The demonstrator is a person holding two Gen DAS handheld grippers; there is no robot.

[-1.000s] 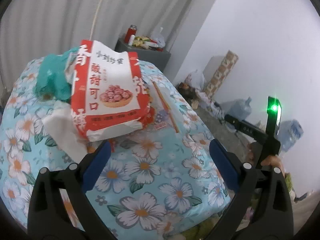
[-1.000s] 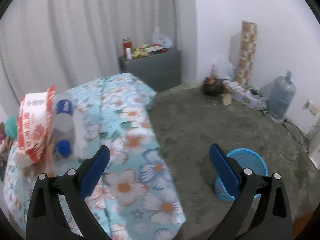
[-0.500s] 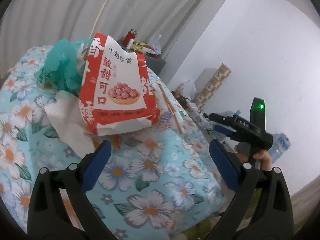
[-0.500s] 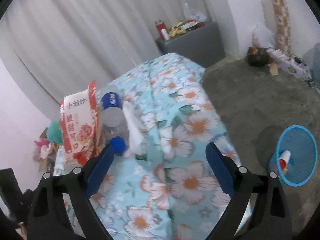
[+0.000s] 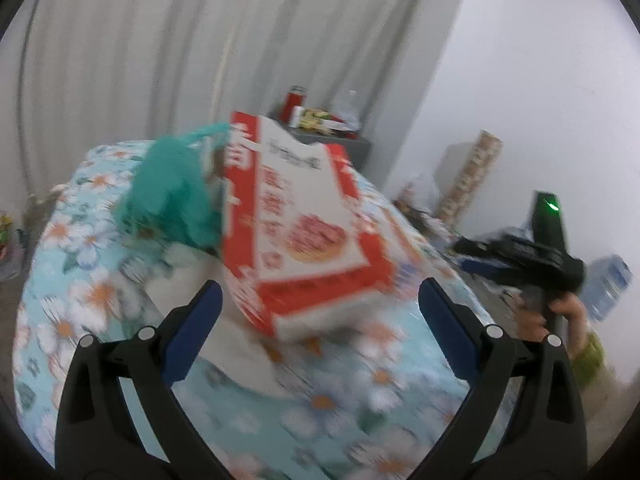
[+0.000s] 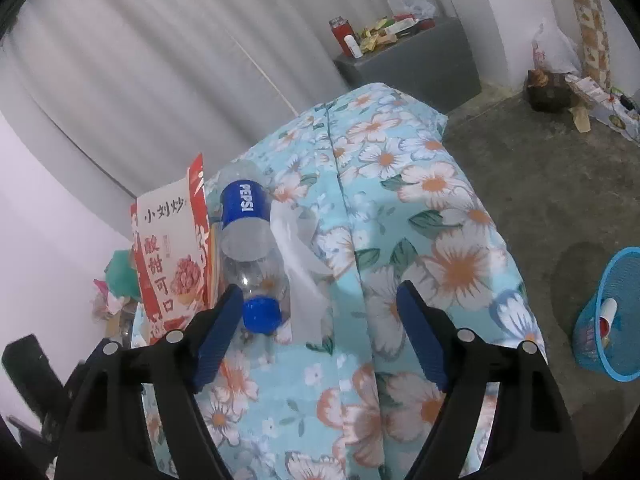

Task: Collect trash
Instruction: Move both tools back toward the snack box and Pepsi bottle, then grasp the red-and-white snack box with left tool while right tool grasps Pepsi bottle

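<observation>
A red and white snack bag [image 5: 304, 236] lies on the floral tablecloth [image 5: 100, 288], with a green plastic bag [image 5: 172, 196] behind it and white tissue [image 5: 240, 352] under it. My left gripper [image 5: 316, 320] hovers open just in front of the snack bag, nothing between its fingers. In the right wrist view an empty Pepsi bottle [image 6: 250, 240] with a blue cap lies beside the snack bag [image 6: 172, 264] and a white tissue [image 6: 300, 264]. My right gripper [image 6: 320, 332] is open over the tissue near the cap, its jaws closing, and nothing is pressed between the pads.
A blue mesh waste basket [image 6: 608, 316] with some trash stands on the concrete floor at the right. A grey cabinet [image 6: 416, 56] with a red flask and clutter stands by the curtain. The right hand with its gripper [image 5: 540, 260] shows at the left view's right edge.
My left gripper has come closer to the snack bag. My right gripper has swung left and tilted down, from the floor and basket to the bottle and tissue, and its jaws have narrowed.
</observation>
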